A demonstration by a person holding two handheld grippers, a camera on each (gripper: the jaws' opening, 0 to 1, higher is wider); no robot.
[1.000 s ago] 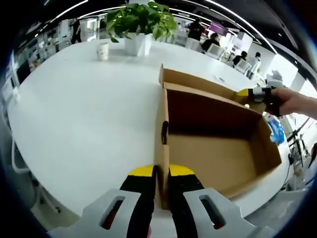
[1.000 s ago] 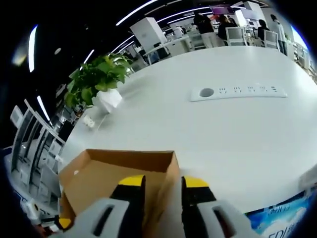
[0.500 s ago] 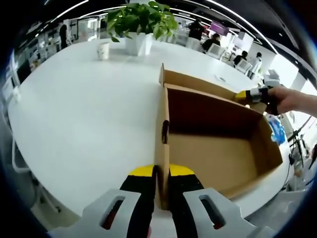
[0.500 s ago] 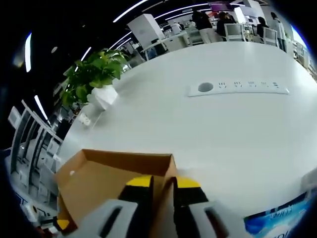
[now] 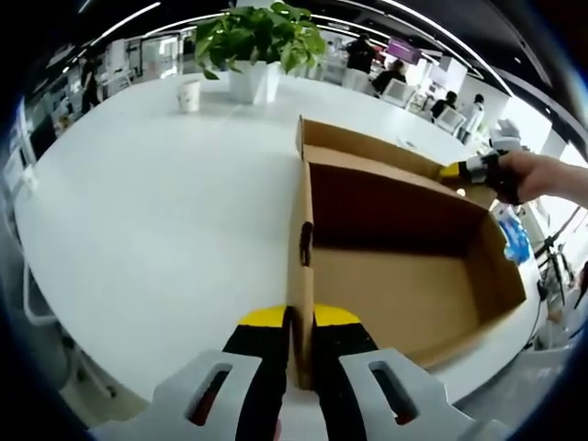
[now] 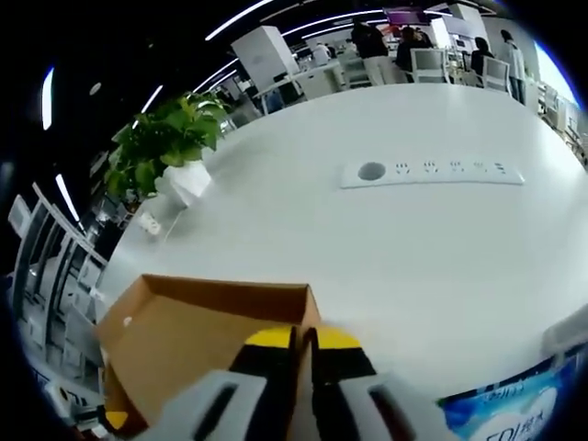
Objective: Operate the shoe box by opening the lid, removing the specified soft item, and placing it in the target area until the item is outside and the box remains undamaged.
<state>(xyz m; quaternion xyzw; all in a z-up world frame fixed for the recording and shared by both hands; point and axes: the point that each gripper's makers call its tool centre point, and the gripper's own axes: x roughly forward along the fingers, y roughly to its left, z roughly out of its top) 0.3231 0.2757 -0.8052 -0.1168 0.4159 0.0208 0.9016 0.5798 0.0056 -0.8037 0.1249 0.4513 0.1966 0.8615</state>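
Both grippers, left gripper and right gripper, clamped on opposite walls of the open brown cardboard shoe box; lift evenly, don't crush walls.

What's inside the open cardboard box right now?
The brown cardboard shoe box shows only bare cardboard floor and walls, no soft item. The near inner corner behind the left tongs is hidden.

Brown cardboard shoe box lies open on the white table, its inside bare
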